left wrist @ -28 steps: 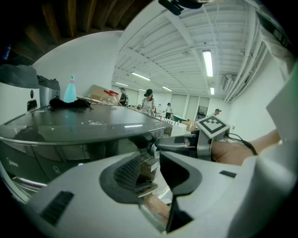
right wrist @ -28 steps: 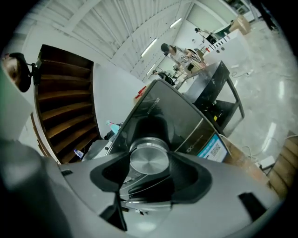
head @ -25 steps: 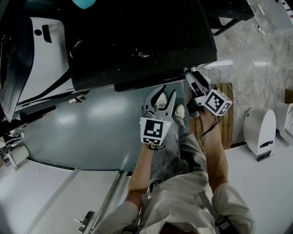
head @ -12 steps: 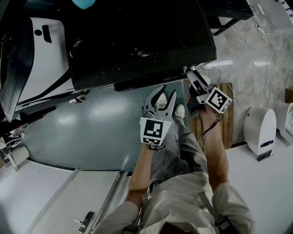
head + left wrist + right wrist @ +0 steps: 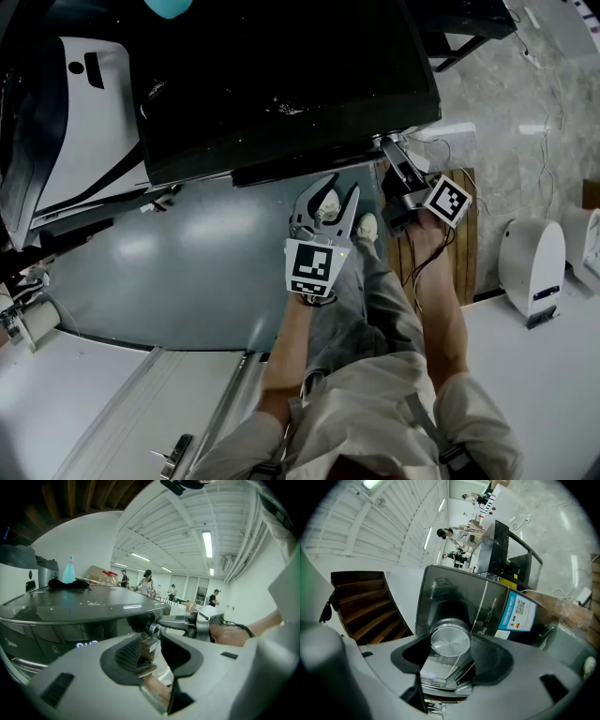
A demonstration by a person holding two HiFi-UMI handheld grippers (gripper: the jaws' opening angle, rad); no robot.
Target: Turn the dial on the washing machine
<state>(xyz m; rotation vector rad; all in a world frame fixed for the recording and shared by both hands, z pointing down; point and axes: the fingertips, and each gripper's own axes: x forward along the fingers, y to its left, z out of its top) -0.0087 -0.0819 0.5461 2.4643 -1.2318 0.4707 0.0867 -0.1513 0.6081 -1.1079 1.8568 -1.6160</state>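
On the left, the dark-topped washer (image 5: 281, 75) fills most of what I can see, with one turquoise bottle (image 5: 69, 571) standing at the far end of its lid. Just off its front edge, the left tongs (image 5: 336, 195) hang above the person's legs (image 5: 367, 300). Their jaws are spread with nothing between them, and they are well apart from the controls. Further right, at the washer's front right corner, the right tongs (image 5: 389, 150) are pushed up against the panel. The dial (image 5: 450, 641), a round silver knob standing out from the dark front, sits squarely between their two jaws, which are clamped on its rim from either side. Compared with a second ago, the right tongs have rolled about their own line. Their marker cube (image 5: 447, 200) now shows its face turned further round and sits a touch higher, while the hand itself has kept its place and the grip looks no wider or narrower. The left tongs have not budged. By my count there is one washer, one dial, one bottle and two tongs.
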